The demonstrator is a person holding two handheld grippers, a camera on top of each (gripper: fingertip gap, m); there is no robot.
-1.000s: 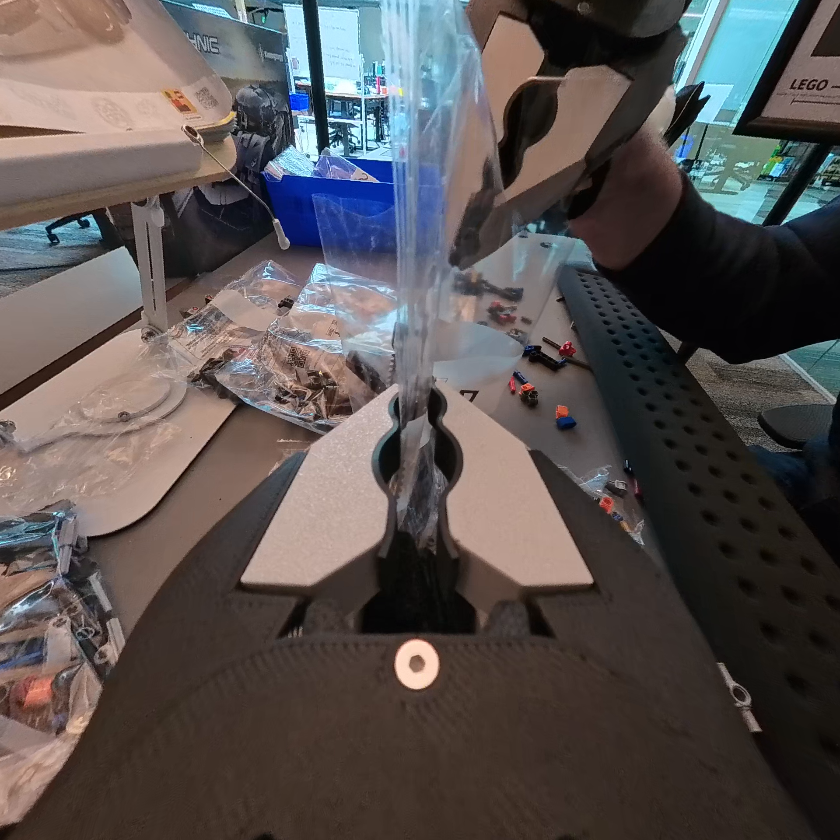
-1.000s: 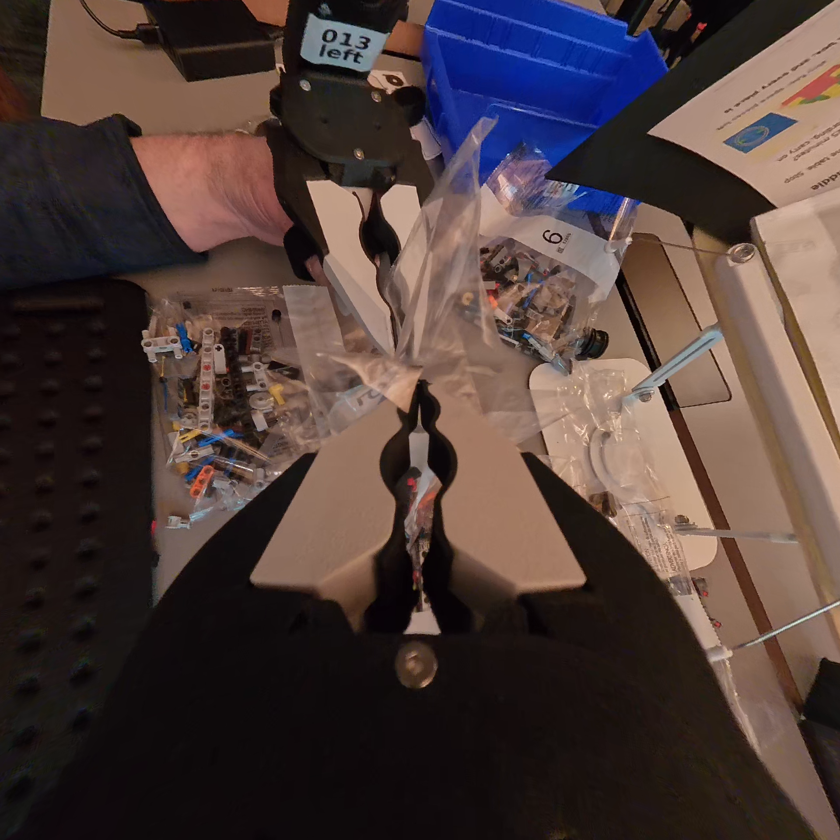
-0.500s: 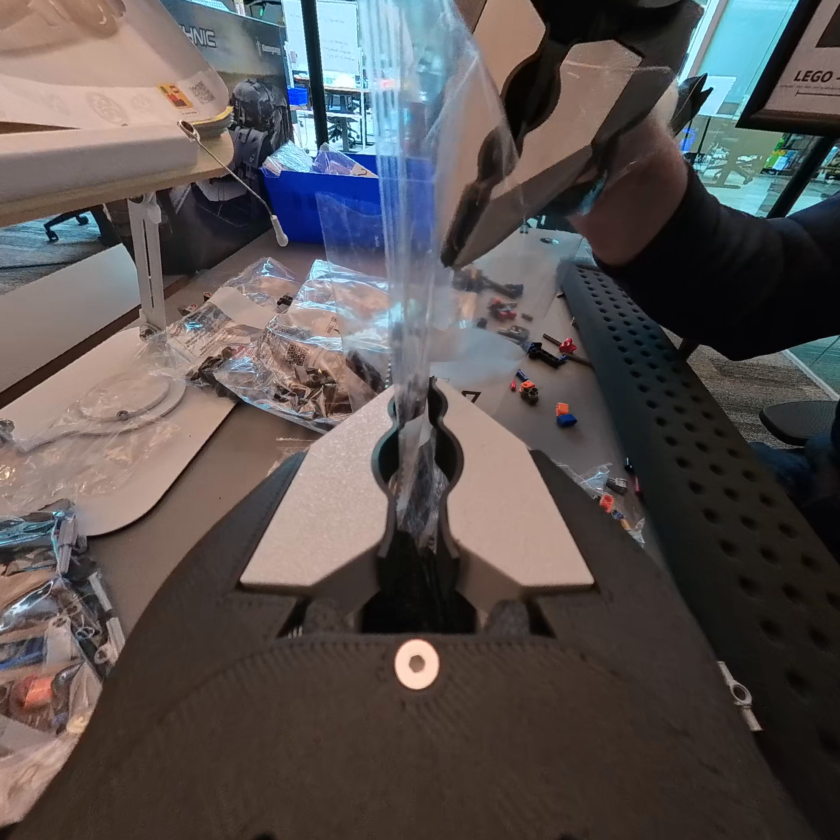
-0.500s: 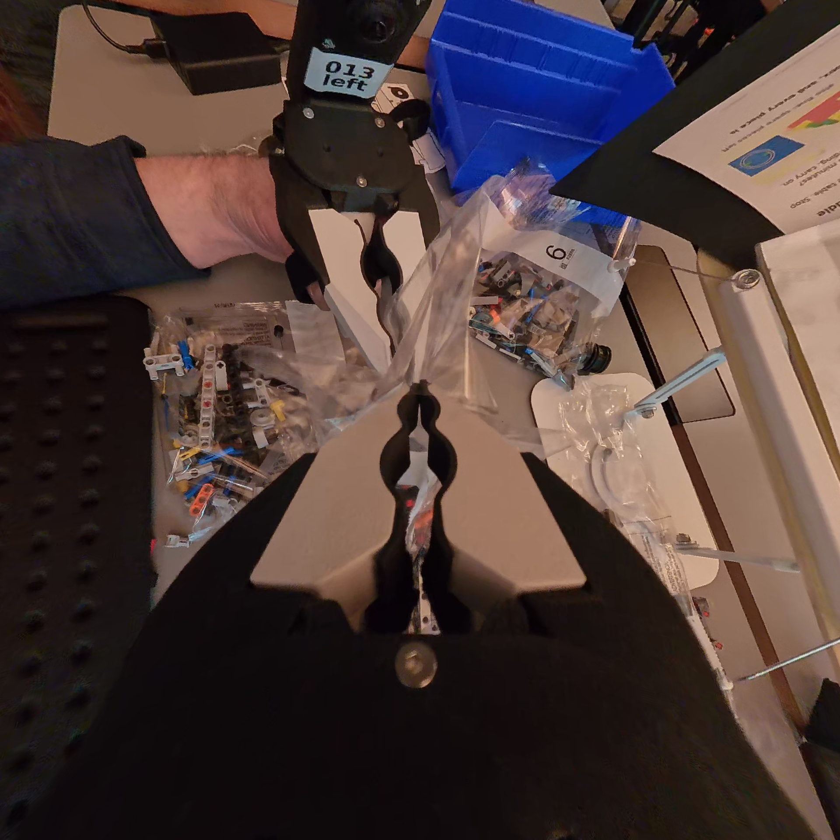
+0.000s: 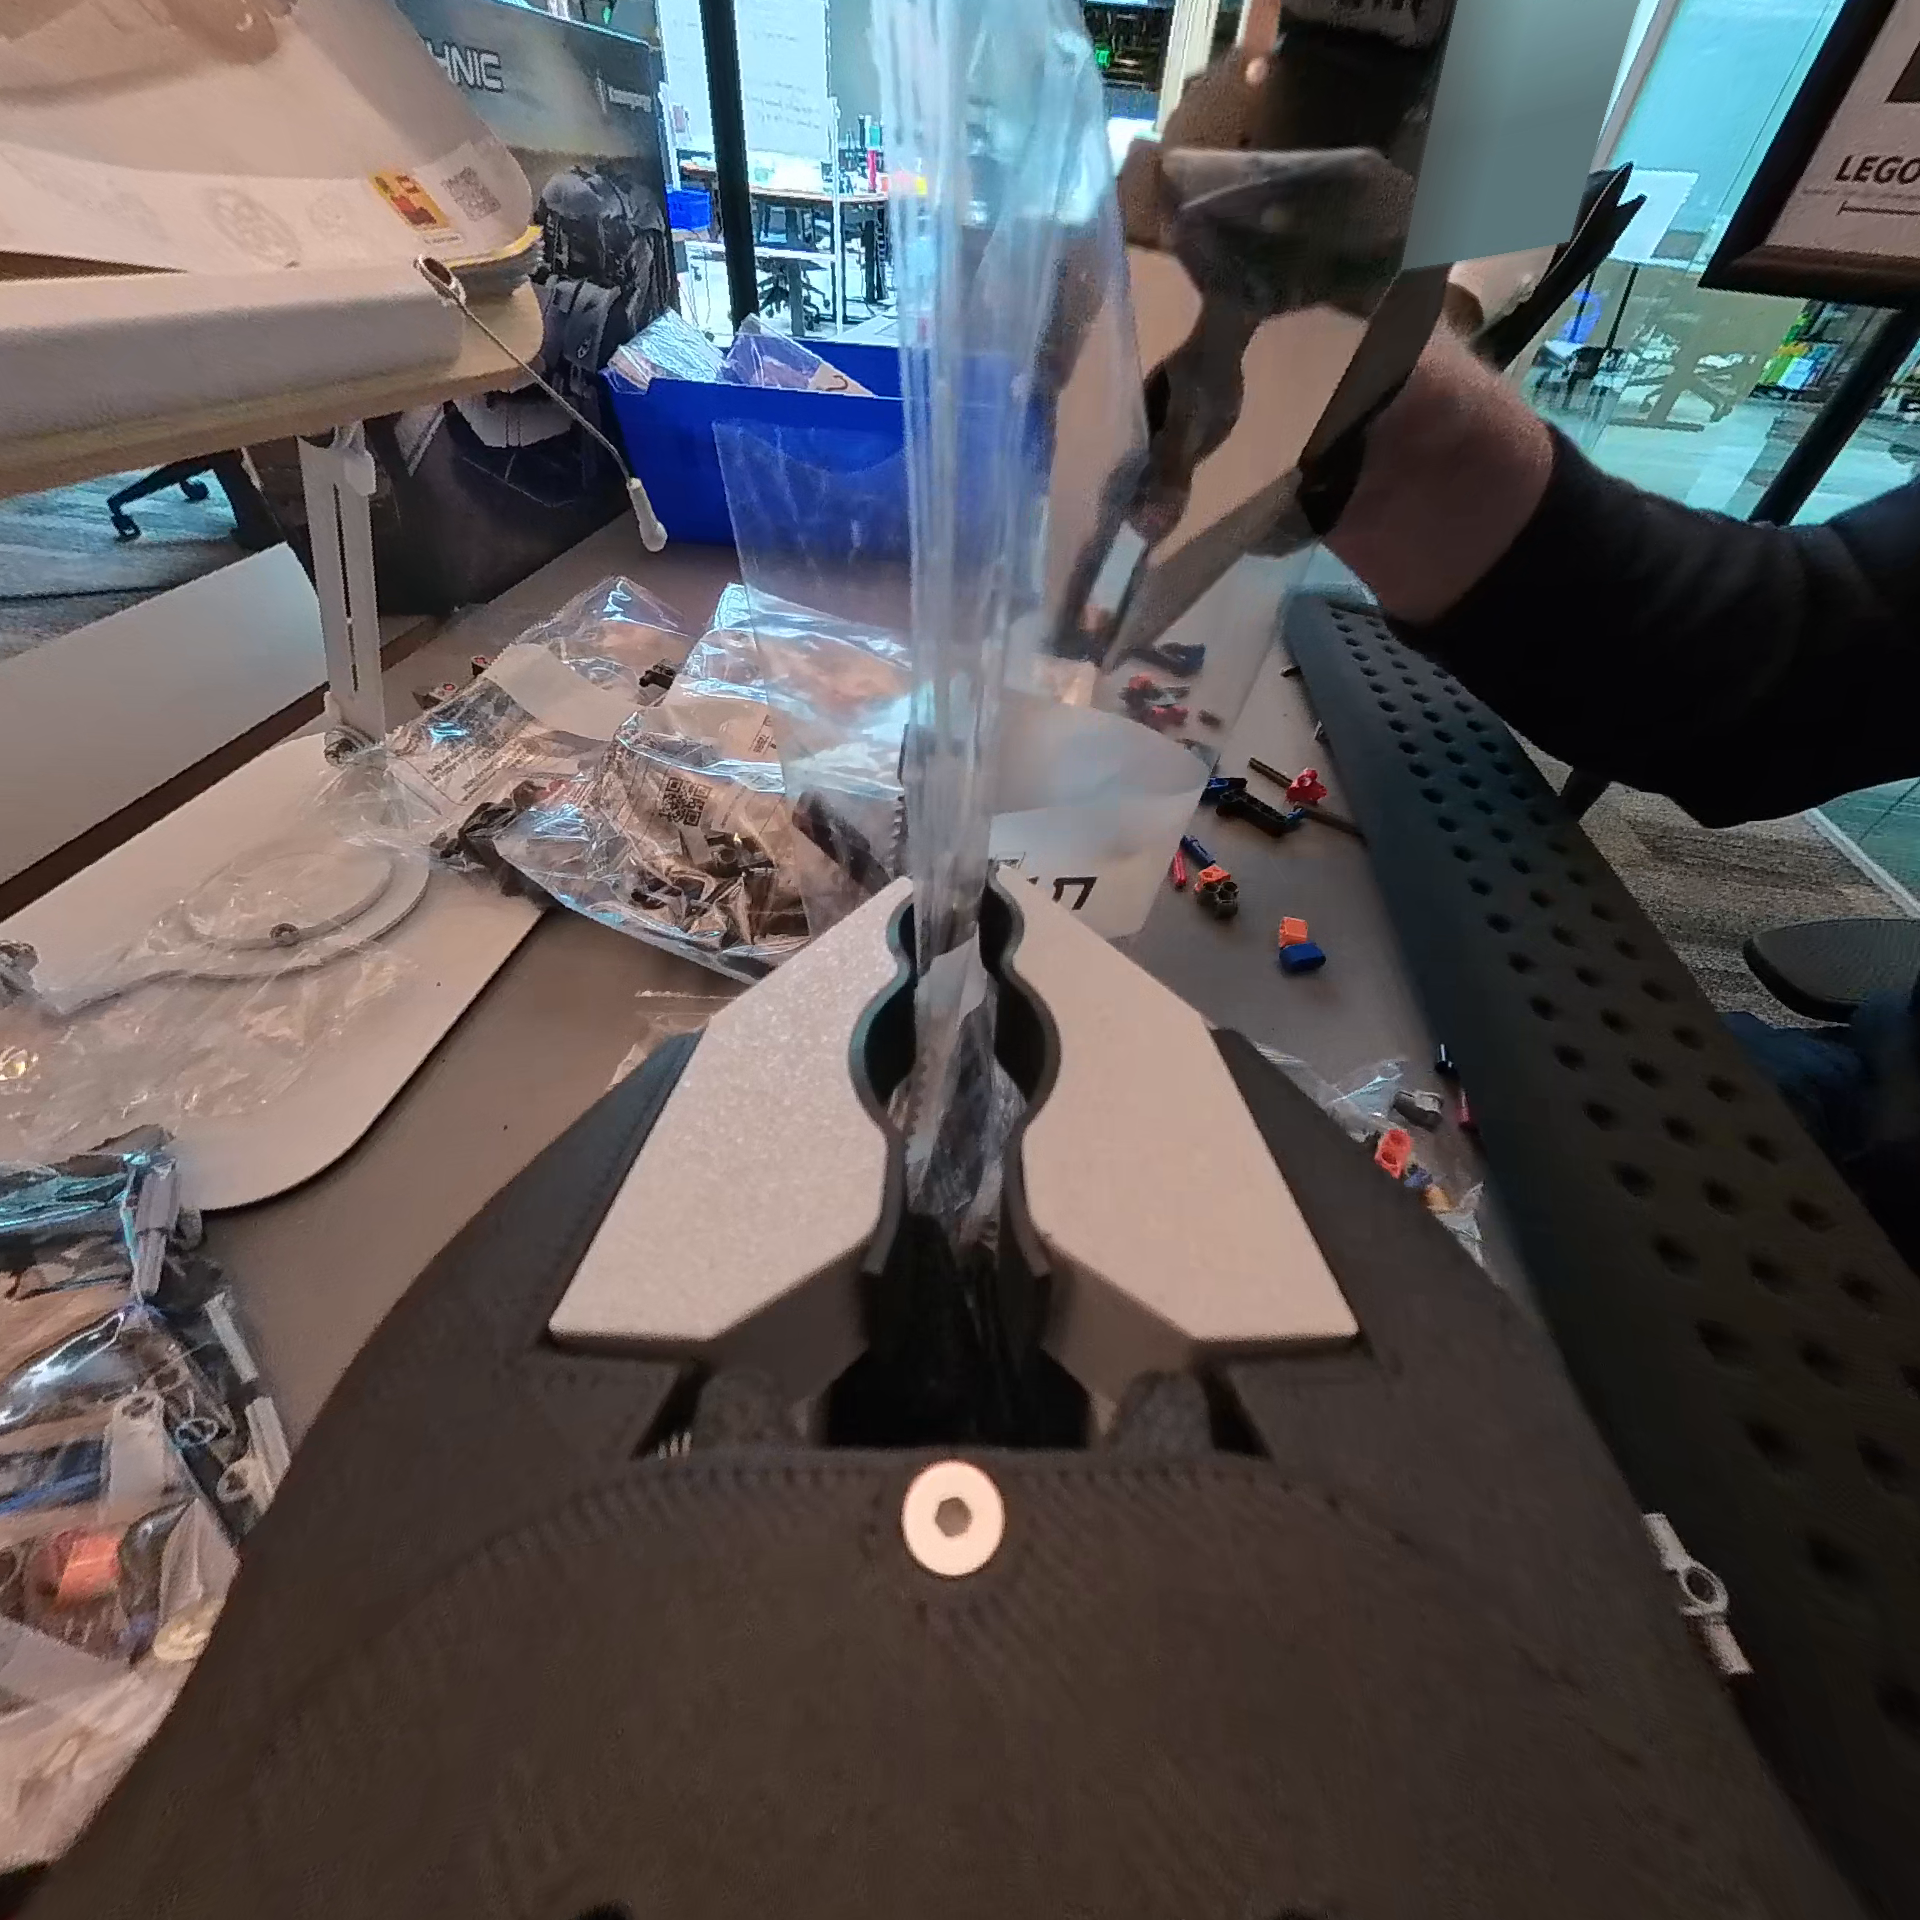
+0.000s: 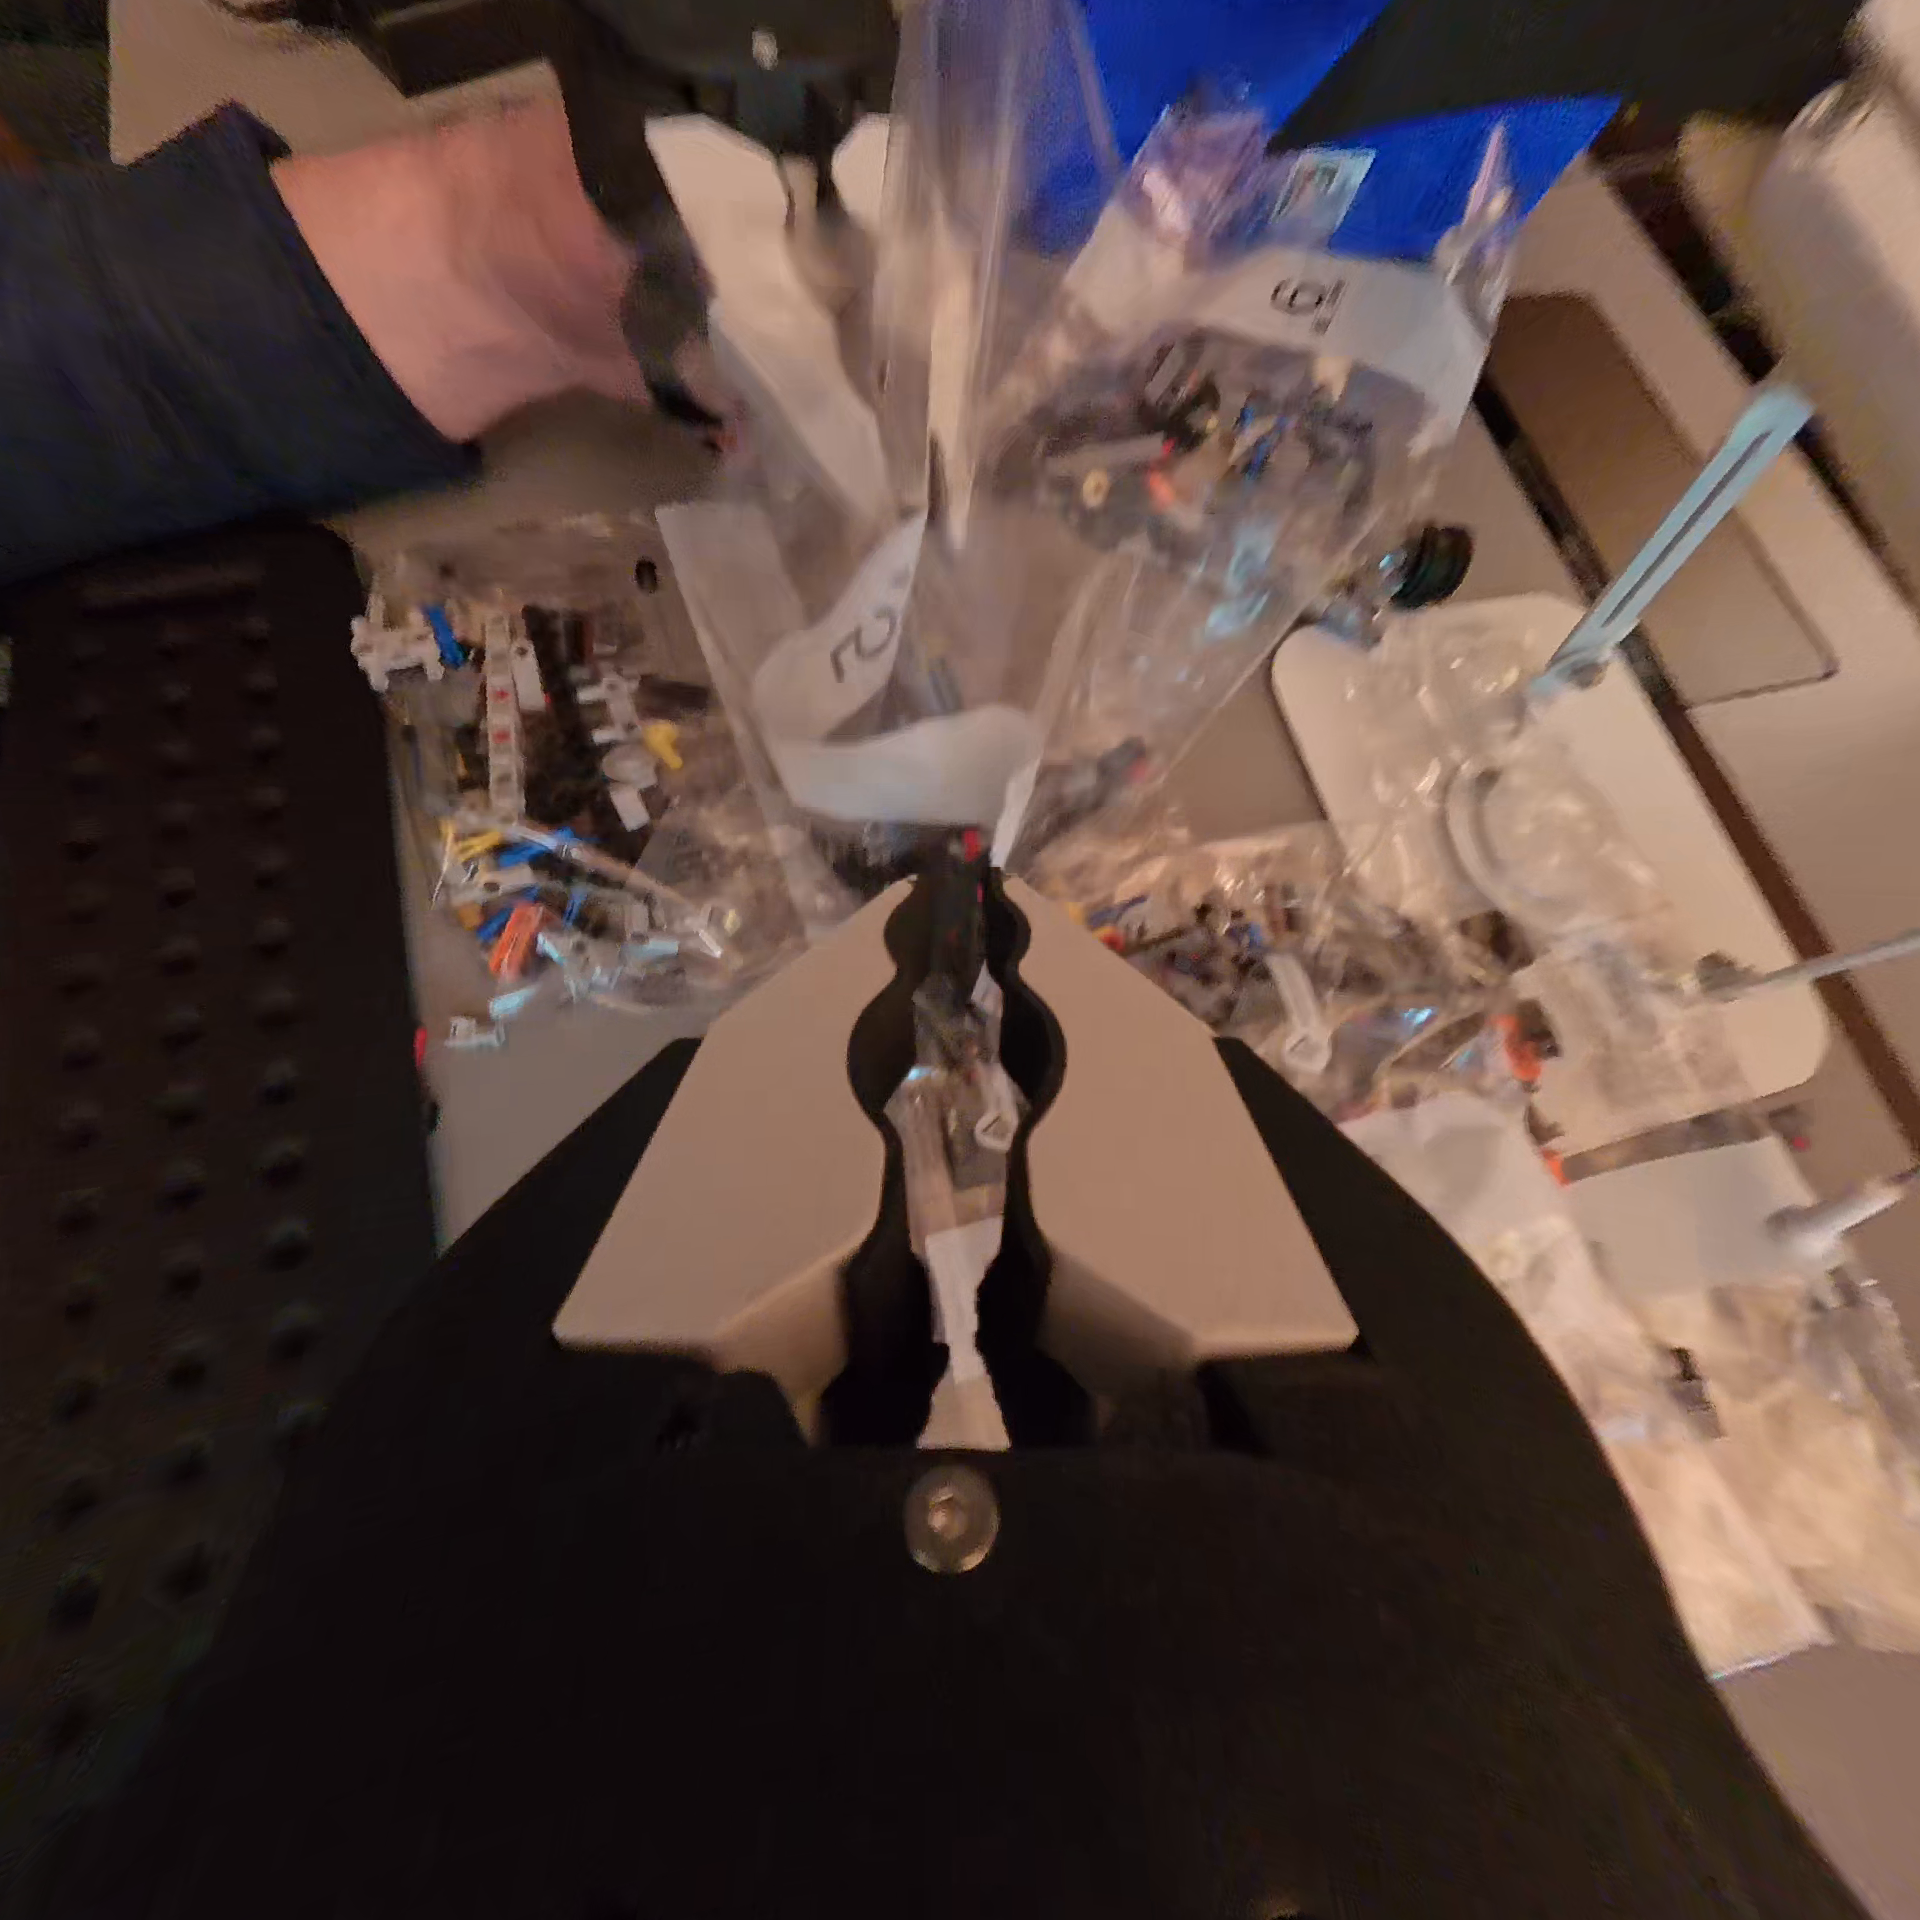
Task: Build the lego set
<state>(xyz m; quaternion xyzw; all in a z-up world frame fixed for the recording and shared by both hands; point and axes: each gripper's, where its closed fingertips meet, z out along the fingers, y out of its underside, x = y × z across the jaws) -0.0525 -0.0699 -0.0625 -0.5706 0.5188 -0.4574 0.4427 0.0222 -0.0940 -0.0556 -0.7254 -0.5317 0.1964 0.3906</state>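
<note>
Bag (image 5: 966,582) is stretching btwn both tools, left tool (image 5: 948,914) & right tool (image 6: 954,894) each clenching plastic; sudden tear risks flinging pcs off table (image 5: 582,997).

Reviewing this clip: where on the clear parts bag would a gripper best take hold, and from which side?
On the flat film at an edge of the clear parts bag, from the side, jaws square across the sheet. There it is thin and has no loose pieces; left gripper and right gripper are both shut on its edges.

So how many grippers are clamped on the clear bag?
2: the left gripper pinches the clear bag at its lower end; the right gripper pinches it higher up.
</note>
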